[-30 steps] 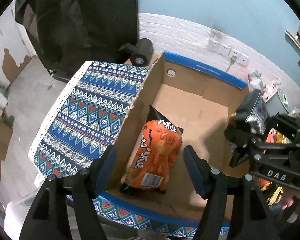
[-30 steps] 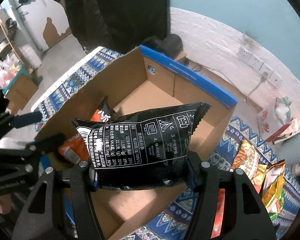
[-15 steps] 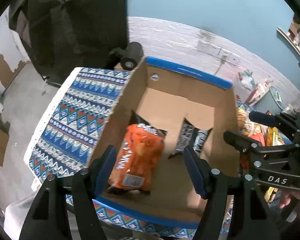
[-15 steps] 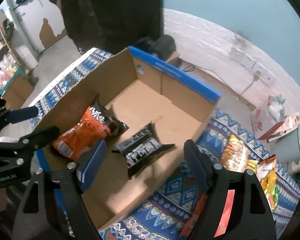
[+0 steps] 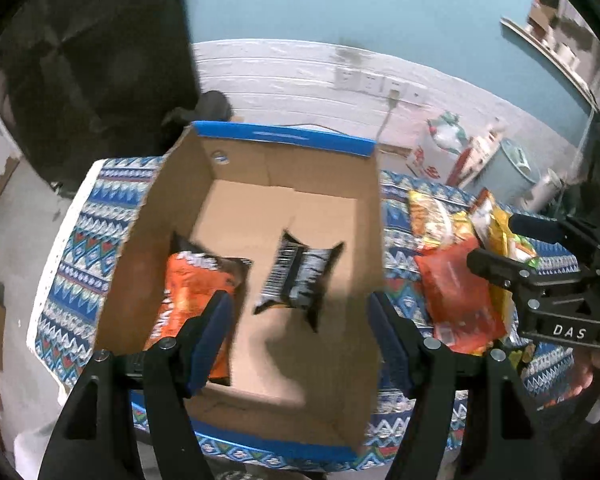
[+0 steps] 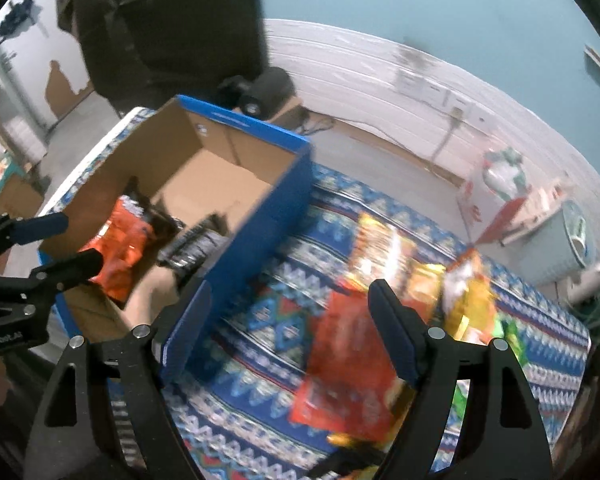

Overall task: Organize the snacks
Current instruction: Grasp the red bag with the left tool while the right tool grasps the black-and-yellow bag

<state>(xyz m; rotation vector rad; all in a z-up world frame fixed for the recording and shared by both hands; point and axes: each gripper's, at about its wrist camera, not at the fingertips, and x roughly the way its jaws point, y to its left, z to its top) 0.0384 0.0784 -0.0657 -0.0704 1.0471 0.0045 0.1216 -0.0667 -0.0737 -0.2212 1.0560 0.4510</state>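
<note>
An open cardboard box [image 5: 284, 138] with blue rims stands on the patterned cloth [image 5: 84, 240]. Inside it lie an orange snack bag [image 5: 188, 288] at the left and a black bag [image 5: 296, 272] beside it. My left gripper [image 5: 298, 308] hovers above the box, jaws apart and still opening a little, with nothing between them. My right gripper [image 6: 290, 292] is open and empty over the cloth, just right of the box's blue wall [image 6: 260, 216]. A red bag [image 6: 348, 364] and yellow bags [image 6: 468, 296] lie loose ahead of it, blurred.
A dark cloth [image 5: 100, 60] hangs behind the box, with a black roll [image 6: 268, 88] at its foot. Wall sockets [image 5: 364, 80] sit on the white panelling. A grey bin [image 5: 508, 168] and a white carton [image 5: 432, 164] stand beyond the table's right end.
My right gripper opened and let go of the black bag, which now lies in the box beside the orange bag. Both grippers have swung right, toward the loose snack pile.
</note>
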